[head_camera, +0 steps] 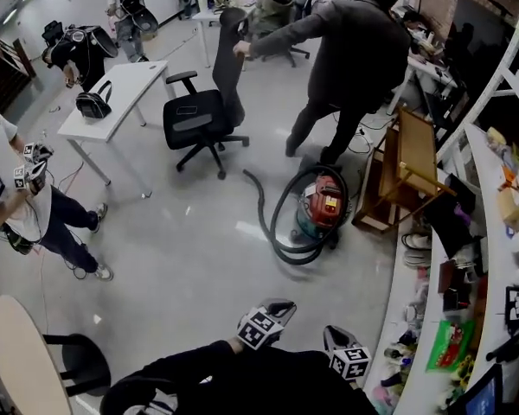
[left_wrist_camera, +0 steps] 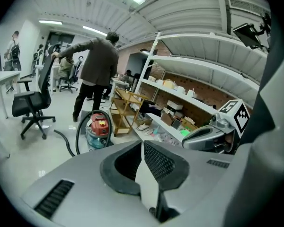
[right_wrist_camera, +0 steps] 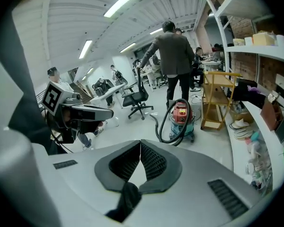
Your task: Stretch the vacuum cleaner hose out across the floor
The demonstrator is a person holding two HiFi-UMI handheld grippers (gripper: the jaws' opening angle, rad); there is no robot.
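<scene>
A red and teal vacuum cleaner [head_camera: 323,210] stands on the shiny floor, with its black hose [head_camera: 277,227] looped around it and the free end lying toward the office chair. Both grippers sit low in the head view, well short of the vacuum. My left gripper [head_camera: 279,305] is shut with nothing in it, and so is my right gripper [head_camera: 333,333]. In the left gripper view the shut jaws [left_wrist_camera: 143,143] point toward the vacuum [left_wrist_camera: 98,129] and hose [left_wrist_camera: 66,143]. The right gripper view shows its shut jaws [right_wrist_camera: 140,143] aimed at the vacuum [right_wrist_camera: 182,116] and hose loop [right_wrist_camera: 164,126].
A person in a dark jacket [head_camera: 355,50] stands just behind the vacuum, with a hand on a black office chair [head_camera: 209,115]. A wooden rack [head_camera: 406,171] and curved white shelves [head_camera: 493,232] line the right. A white table [head_camera: 112,98] and another person [head_camera: 17,197] are on the left.
</scene>
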